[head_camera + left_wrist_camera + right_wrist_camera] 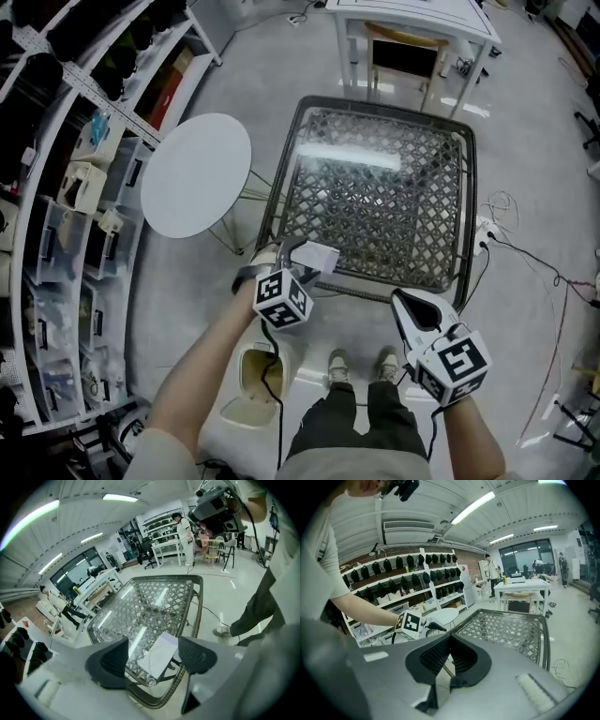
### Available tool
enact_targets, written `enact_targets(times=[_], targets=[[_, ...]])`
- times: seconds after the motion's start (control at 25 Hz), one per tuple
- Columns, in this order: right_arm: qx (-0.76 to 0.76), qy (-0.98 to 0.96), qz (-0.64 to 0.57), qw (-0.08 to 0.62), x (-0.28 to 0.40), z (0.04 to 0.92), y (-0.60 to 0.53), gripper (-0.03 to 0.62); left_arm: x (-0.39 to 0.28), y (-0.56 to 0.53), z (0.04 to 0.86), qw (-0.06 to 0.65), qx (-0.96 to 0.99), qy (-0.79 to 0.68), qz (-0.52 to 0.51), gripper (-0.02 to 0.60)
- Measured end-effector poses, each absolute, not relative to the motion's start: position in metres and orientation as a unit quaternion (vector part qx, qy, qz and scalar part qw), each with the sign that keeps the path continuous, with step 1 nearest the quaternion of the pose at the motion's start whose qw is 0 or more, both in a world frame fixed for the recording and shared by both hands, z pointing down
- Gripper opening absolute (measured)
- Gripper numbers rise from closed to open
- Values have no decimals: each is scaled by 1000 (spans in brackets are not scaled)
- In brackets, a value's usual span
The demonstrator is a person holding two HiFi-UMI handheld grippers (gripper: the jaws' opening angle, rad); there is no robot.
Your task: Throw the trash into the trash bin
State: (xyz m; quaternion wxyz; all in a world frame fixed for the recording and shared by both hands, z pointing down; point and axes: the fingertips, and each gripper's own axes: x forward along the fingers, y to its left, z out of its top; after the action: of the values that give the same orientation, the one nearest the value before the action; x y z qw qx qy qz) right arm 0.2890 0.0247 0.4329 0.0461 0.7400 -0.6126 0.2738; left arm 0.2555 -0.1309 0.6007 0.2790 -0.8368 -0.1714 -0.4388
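A white piece of paper (pixel 317 255) lies on the near left corner of the glass-topped lattice table (pixel 466 197). My left gripper (pixel 298 262) hovers over that corner. In the left gripper view its jaws stand wide apart, open, with the paper (pixel 159 654) between them and neither pad touching it. My right gripper (pixel 400 300) hangs off the table's near right edge. Its pads (pixel 440 656) meet with nothing between them, so it is shut. A white trash bin (pixel 225 412) with a beige inside stands on the floor below my left forearm.
A round white side table (pixel 197 173) stands left of the glass table. Shelves with boxes (pixel 56 216) line the far left. A white desk (pixel 412 28) is beyond the table. Cables (pixel 525 253) trail on the floor at right. My shoes (pixel 361 366) are near the table's front edge.
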Motion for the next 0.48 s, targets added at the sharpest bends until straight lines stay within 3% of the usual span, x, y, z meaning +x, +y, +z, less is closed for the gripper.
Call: enact_targets(times=[0.48], targets=[[742,-589,319,35,279,498,27,3,249,-160,704,326,-748,-230,-530,385]])
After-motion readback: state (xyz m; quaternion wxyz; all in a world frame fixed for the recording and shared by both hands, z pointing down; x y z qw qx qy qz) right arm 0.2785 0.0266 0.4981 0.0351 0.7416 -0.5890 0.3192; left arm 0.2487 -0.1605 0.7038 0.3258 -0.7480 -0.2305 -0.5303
